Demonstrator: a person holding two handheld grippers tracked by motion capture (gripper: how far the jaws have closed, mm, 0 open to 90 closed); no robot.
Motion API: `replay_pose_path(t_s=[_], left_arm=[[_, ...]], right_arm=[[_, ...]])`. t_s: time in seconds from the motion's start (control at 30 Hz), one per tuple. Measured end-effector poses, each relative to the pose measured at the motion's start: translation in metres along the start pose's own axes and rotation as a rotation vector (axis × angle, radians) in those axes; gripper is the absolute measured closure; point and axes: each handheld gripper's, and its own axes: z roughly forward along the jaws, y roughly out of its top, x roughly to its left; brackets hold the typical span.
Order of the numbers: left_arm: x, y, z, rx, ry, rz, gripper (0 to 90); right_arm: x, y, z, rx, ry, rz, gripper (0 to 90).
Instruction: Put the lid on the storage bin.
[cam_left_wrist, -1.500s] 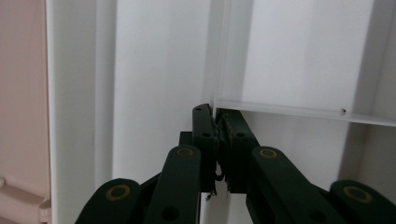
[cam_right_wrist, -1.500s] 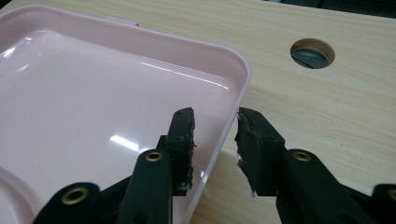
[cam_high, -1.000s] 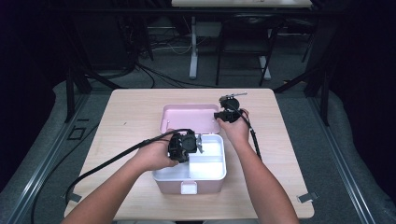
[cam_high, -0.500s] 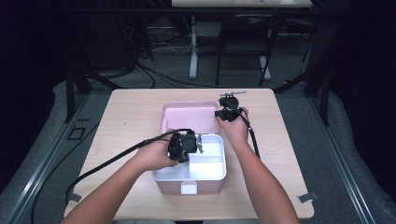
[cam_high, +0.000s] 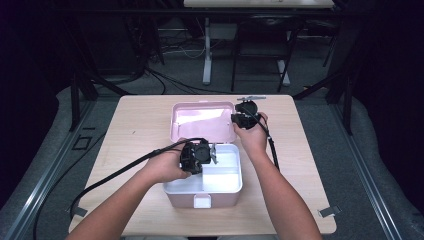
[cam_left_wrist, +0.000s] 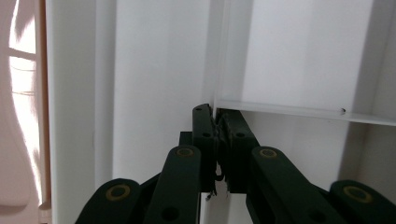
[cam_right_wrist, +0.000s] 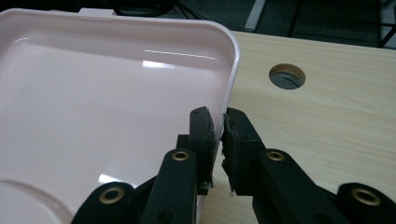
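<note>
A pink box (cam_high: 186, 199) stands at the table's near middle, its lid (cam_high: 200, 116) swung open and lying back behind it. A white divided tray (cam_high: 222, 176) sits in the box. My left gripper (cam_high: 212, 153) reaches in from the left and is shut on the tray's thin partition wall (cam_left_wrist: 280, 108), which runs off from between its jaws (cam_left_wrist: 216, 119). My right gripper (cam_high: 236, 120) is at the lid's right edge. Its jaws have just been closing, and the lid's rim (cam_right_wrist: 232, 70) is now pinched between them (cam_right_wrist: 219, 119).
The box rests on a light wooden table (cam_high: 135, 125) with bare wood on both sides. A round cable hole (cam_right_wrist: 286, 76) lies in the tabletop just beyond the lid's corner. Each gripper trails a black cable, the left one (cam_high: 115, 175) toward the near left.
</note>
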Motion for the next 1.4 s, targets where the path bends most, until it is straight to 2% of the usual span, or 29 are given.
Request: replay_pose_path(t_s=[0.03,0.07,0.13,0.17,0.2,0.33,0.73,0.77,0.83,0.87,1.0,1.13,1.17,1.23,1.3,1.4], left_arm=[[0.000,0.000,0.000,0.000,0.001,0.000,85.6],[0.000,0.000,0.000,0.000,0.001,0.000,85.7],[0.000,0.000,0.000,0.002,-0.001,0.001,85.6],[0.000,0.000,0.000,0.003,-0.002,0.001,85.6],[0.000,0.000,0.000,0.006,-0.004,0.001,85.6],[0.001,0.001,0.000,0.007,-0.004,0.003,85.6],[0.000,0.001,0.000,0.009,0.009,0.010,84.9],[0.001,0.001,0.000,0.011,0.013,0.011,84.4],[0.002,0.001,-0.001,0.015,0.028,0.006,77.9],[0.002,0.000,-0.001,0.018,0.029,-0.001,76.3],[0.005,-0.003,-0.004,0.033,0.040,-0.002,71.7],[0.005,-0.008,-0.015,0.012,0.062,-0.018,67.9],[0.005,-0.009,-0.018,0.003,0.066,-0.027,67.1],[0.005,-0.013,-0.023,-0.021,0.073,-0.040,66.1],[0.007,-0.020,-0.028,-0.074,0.063,-0.080,66.1],[0.010,-0.029,-0.030,-0.068,0.097,-0.097,66.2]], right_arm=[[0.000,0.001,-0.002,0.005,0.016,0.001,82.5],[0.000,0.001,-0.003,-0.012,0.004,0.000,82.7],[0.001,0.002,-0.006,-0.015,0.002,0.002,83.1],[0.000,0.002,-0.009,-0.022,0.025,0.002,83.3],[0.001,0.003,-0.009,-0.044,0.011,0.003,83.5],[0.002,0.004,-0.018,-0.070,0.019,0.002,84.3],[0.005,0.008,-0.033,-0.107,0.030,-0.009,85.4],[0.005,0.008,-0.034,-0.102,0.044,-0.013,85.5],[0.006,0.009,-0.035,-0.111,0.030,-0.015,85.7],[0.005,0.009,-0.036,-0.108,0.041,-0.017,85.7],[0.006,0.009,-0.036,-0.120,0.034,-0.014,85.8],[0.006,0.009,-0.037,-0.114,0.033,-0.014,85.8],[0.006,0.009,-0.038,-0.109,0.047,-0.016,85.8],[0.006,0.009,-0.039,-0.117,0.035,-0.014,85.9],[0.007,0.009,-0.039,-0.128,0.035,-0.012,86.0],[0.008,0.009,-0.043,-0.129,0.033,-0.018,86.2]])
